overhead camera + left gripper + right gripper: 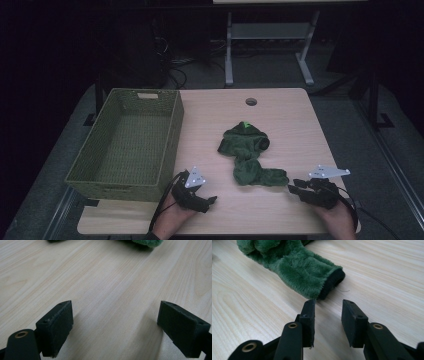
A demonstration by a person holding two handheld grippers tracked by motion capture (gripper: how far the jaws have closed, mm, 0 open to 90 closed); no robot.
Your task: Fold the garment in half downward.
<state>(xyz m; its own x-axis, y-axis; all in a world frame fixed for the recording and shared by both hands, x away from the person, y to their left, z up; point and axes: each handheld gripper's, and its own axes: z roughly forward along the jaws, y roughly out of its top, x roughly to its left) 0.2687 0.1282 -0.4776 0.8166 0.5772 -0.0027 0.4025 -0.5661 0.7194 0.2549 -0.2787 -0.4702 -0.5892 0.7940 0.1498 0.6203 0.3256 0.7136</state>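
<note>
A green plush garment (247, 152) lies crumpled in the middle of the light wooden table (290, 115). Its cuffed end (329, 285) with a dark lining lies just ahead of my right gripper (328, 303), whose jaws stand partly open with only bare table between them. The right gripper (296, 185) rests low near the table's front right, pointing left at the garment's near end. My left gripper (210, 201) sits at the front edge, left of the garment, jaws wide open (115, 315) over bare wood. The garment's fuzzy edge (147, 242) lies far ahead of it.
A green woven basket (127, 142), with nothing inside, stands on the table's left side, close to the left gripper. A round cable hole (251, 102) sits near the table's far edge. Beyond the table are dark floor, cables and a white frame (265, 40).
</note>
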